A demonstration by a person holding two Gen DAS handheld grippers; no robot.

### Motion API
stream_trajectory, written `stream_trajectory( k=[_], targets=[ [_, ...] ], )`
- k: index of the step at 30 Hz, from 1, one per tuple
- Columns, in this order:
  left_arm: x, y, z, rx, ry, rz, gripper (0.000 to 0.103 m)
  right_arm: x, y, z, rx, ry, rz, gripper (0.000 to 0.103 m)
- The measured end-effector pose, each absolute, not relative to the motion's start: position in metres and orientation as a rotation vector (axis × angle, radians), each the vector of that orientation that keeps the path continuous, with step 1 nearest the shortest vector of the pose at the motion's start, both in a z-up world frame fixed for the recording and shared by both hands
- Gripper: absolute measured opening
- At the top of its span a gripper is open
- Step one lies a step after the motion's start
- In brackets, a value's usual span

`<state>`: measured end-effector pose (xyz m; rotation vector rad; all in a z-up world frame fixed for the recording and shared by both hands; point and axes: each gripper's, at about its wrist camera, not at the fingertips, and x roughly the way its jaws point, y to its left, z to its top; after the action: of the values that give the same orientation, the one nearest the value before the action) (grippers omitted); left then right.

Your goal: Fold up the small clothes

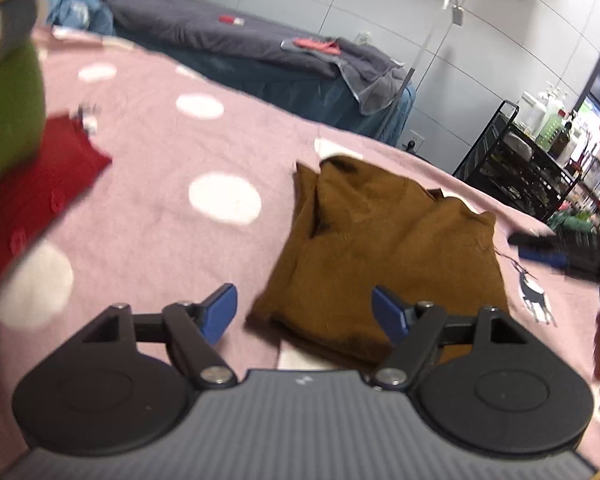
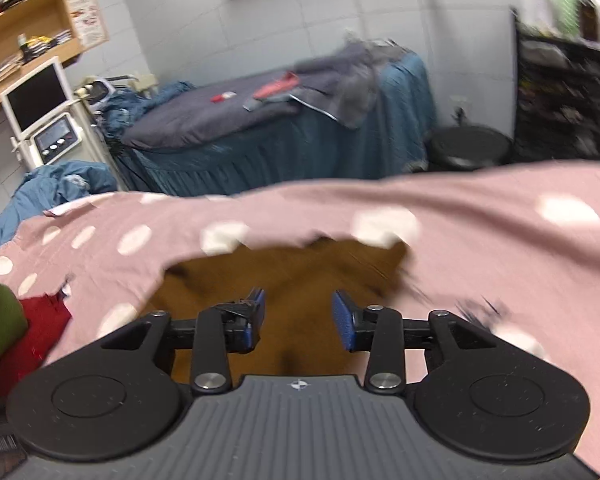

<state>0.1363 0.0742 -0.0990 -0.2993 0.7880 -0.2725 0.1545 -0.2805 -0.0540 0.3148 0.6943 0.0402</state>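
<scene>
Along the left edge of the left wrist view, a green garment (image 1: pixel 8 112) and a red garment (image 1: pixel 32 184) are blurring together and running out of frame, so their shapes are hard to make out. The pink dotted sheet (image 1: pixel 148 184) is stretching under everything. The left gripper (image 1: pixel 304 314) is hovering low over it with its blue-padded fingers (image 1: pixel 222 312) spread wide and holding nothing. The brown garment (image 1: pixel 384 256), the task's piece, is lying bunched on the sheet just ahead and to the right of that gripper, its near corner slipping behind the right finger. At the far right, the right gripper (image 1: pixel 556 250) is showing only as a dark smear, cut off by the edge.

In the right wrist view, motion blur is softening the whole scene. The right gripper (image 2: pixel 299 316) is pointing down over the brown garment (image 2: pixel 300 276), its fingers parted and empty, while its body is hiding the cloth's near part.
</scene>
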Motion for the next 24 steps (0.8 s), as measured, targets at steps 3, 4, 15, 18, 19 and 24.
stream_trajectory(
  k=[3,4,15,18,19,24],
  targets=[
    [0.13,0.079,-0.109,-0.331,0.826,-0.247,0.077,0.134,-0.3,-0.071,0.43,0.709,0.058,0.067],
    [0.129,0.08,-0.112,-0.339,0.839,-0.242,0.077,0.13,-0.304,-0.077,0.465,0.712,0.068,0.067],
    [0.145,0.075,-0.134,-0.554,0.924,-0.322,0.069,0.131,-0.298,-0.105,0.64,0.718,0.144,0.074],
    [0.158,0.075,-0.138,-0.591,0.918,-0.327,0.069,0.141,-0.294,-0.107,0.641,0.722,0.156,0.076],
    [0.163,0.076,-0.14,-0.605,0.916,-0.328,0.069,0.144,-0.294,-0.108,0.643,0.723,0.155,0.076],
    [0.177,0.067,-0.142,-0.608,0.89,-0.319,0.068,0.159,-0.295,-0.113,0.659,0.712,0.153,0.076]
  ],
)
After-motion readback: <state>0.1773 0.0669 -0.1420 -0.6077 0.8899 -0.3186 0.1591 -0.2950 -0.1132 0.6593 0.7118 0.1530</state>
